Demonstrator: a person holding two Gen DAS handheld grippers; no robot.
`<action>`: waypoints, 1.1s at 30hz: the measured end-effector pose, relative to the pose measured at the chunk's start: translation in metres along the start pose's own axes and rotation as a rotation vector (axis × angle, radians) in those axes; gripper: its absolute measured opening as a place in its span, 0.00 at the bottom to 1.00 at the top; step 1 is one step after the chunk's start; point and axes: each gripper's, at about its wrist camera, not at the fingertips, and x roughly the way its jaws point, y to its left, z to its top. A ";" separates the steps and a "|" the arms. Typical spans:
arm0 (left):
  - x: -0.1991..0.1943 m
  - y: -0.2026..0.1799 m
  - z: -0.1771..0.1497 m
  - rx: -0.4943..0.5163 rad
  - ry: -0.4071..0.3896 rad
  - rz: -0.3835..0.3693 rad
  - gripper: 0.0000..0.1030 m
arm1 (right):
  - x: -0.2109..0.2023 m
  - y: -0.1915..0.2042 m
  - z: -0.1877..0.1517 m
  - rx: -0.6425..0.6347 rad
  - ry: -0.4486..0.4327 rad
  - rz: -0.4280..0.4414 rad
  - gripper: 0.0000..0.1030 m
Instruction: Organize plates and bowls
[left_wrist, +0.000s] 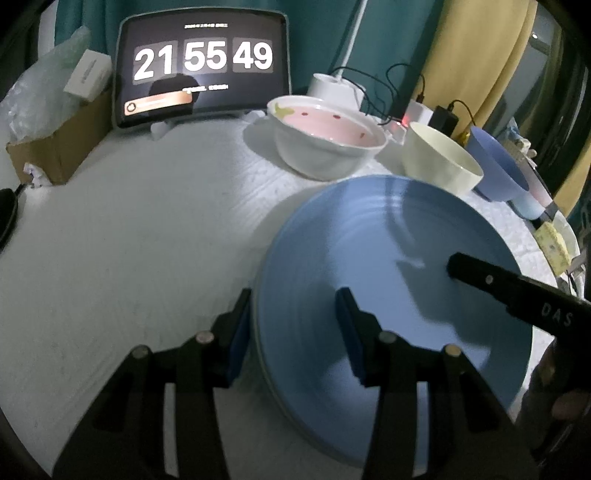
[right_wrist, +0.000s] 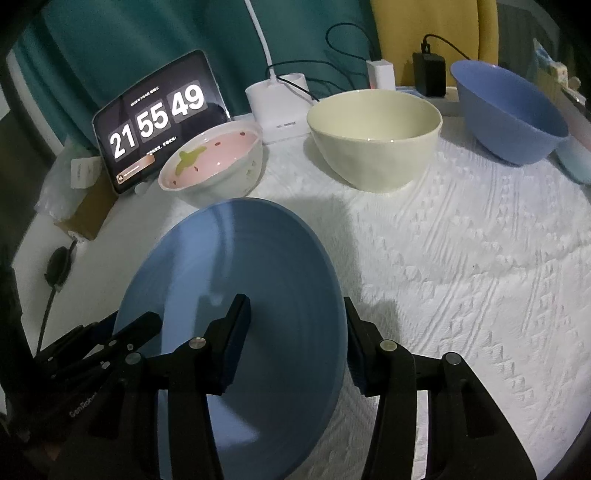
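Bowls first: the white ceramic bowl with a pink inside, red dots and a green leaf shape sits near the tablet clock and looks empty. The plain cream bowl beside it is empty too, and so is the matte blue bowl over by the chargers. All three stand upright on the white textured cloth covering the desk, apart from each other.

The big round pale blue plate is glossy with faint concentric rings, nothing on it. It's tilted, raised off the cloth, in front of the pink bowl.

Left gripper straddles the plate's left rim, one finger outside the edge and one over the plate's face. Right gripper does the same on the opposite rim. Both pairs of fingers are partly spread around the rim, and honestly I can't tell whether the pads actually press on it.
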 end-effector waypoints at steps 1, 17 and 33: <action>0.000 0.000 0.000 0.002 0.001 0.003 0.46 | 0.000 -0.001 0.000 0.002 0.003 0.001 0.50; -0.027 -0.014 0.002 0.022 -0.068 0.072 0.48 | -0.021 -0.012 -0.001 -0.016 -0.032 -0.015 0.50; -0.051 -0.062 0.005 0.085 -0.130 0.011 0.58 | -0.061 -0.052 -0.009 0.037 -0.102 -0.047 0.50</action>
